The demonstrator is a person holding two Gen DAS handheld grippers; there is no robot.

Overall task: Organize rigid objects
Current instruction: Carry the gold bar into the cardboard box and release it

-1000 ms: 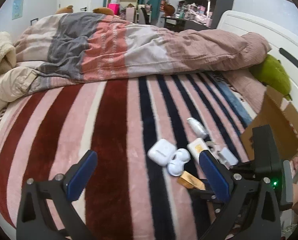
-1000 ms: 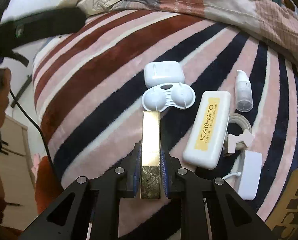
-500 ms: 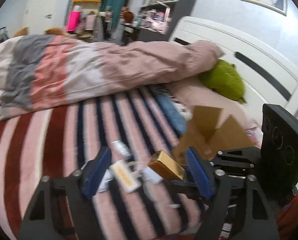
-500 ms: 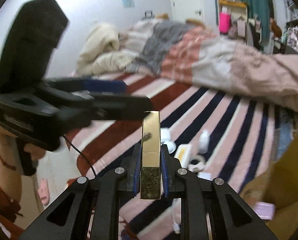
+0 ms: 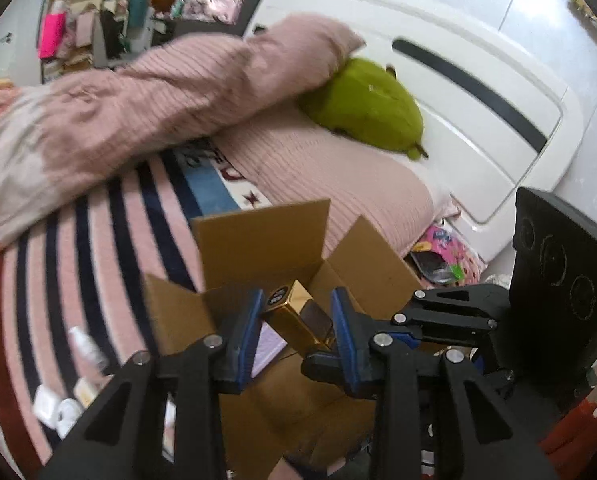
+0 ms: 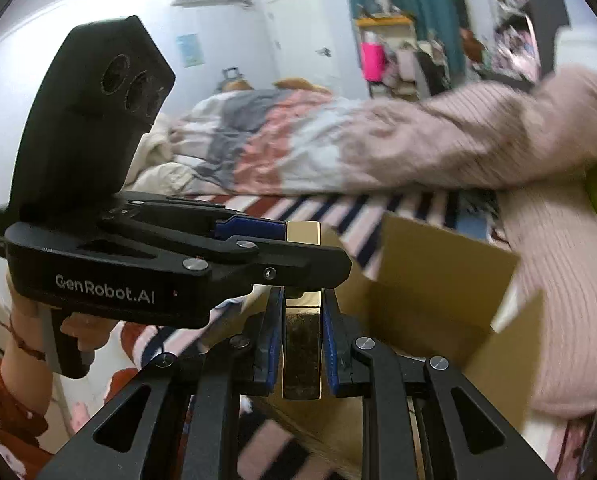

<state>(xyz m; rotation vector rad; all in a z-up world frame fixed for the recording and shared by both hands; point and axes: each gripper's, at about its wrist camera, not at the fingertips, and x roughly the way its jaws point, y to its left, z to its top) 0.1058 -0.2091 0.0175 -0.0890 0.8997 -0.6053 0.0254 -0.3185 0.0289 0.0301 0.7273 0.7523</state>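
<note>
In the right wrist view, the right gripper sits nearest, at six o'clock, its blue pads pressed hard against both flanks of a gold bar-shaped box that stands on end between them. The box's top end reaches past the black body of the left gripper, which crosses the frame from nine o'clock toward the centre, a hand wrapped round its grip at eight o'clock. One blue pad of that left gripper lies against the gold box near its upper end.

In the left wrist view, the left gripper shows its two blue pads drawn in on either side of the same gold box, whose dark round-labelled end points to eleven o'clock. Its jaws have just been closing, with the box between them; the left pad touches the box, while whether the right pad presses on it cannot be told. The right gripper comes in from three o'clock and clamps the box's lower end.

Just behind both tools stands an open cardboard box with its flaps raised, at twelve o'clock of the grippers. At eight o'clock, small white items lie blurred on the striped blanket. Farther off, at one o'clock, a green plush toy rests against the white headboard, beside a pink quilt.
</note>
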